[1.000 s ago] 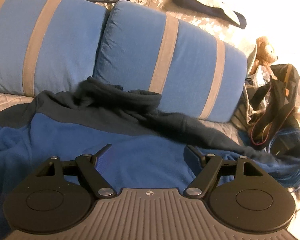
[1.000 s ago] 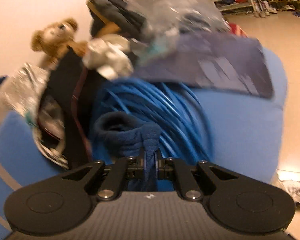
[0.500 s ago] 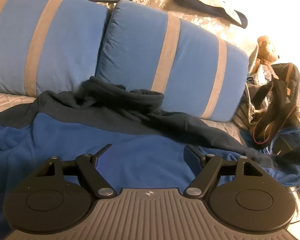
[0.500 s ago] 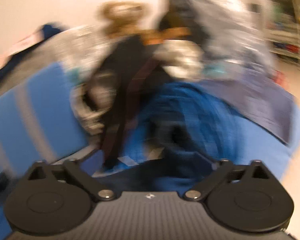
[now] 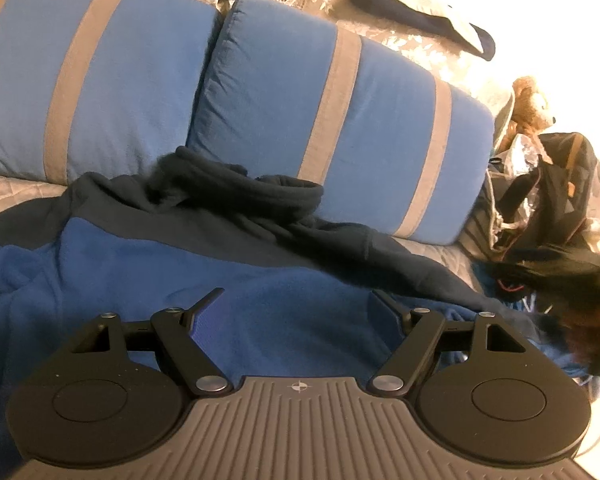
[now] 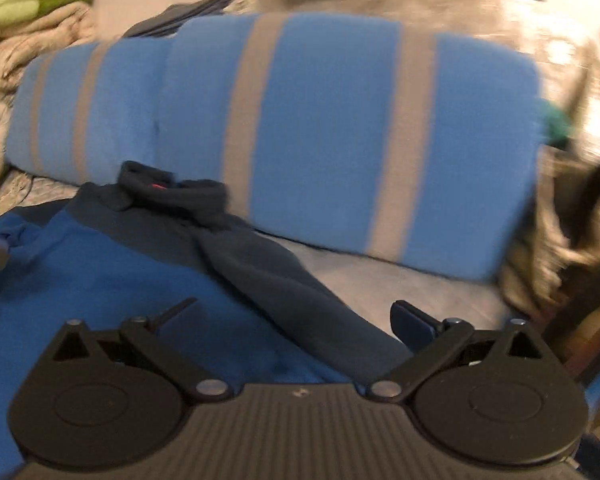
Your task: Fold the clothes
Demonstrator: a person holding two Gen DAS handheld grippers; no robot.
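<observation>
We see L gripper [image 5: 296, 300] w/ fingers spread wide, nothing between them, hovering over blue fleece top [image 5: 260, 320]. R gripper [image 6: 296, 312] also spread apart, empty, above the top's dark navy sleeve [image 6: 300, 300]. Top lies flat on quilted sofa seat [image 6: 400, 280], navy collar [image 5: 236, 188] bunched against striped blue cushions [image 5: 340, 120]. Teddy bear [image 5: 532, 104] & black bag [image 5: 556, 192] at far right. R view blurred.

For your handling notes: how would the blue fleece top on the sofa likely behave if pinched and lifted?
The fleece top looks floppy: it lies in rumples. It would probably drape from one pinch. Its fuzzy nap suggests it is unlikely to slip.
</observation>
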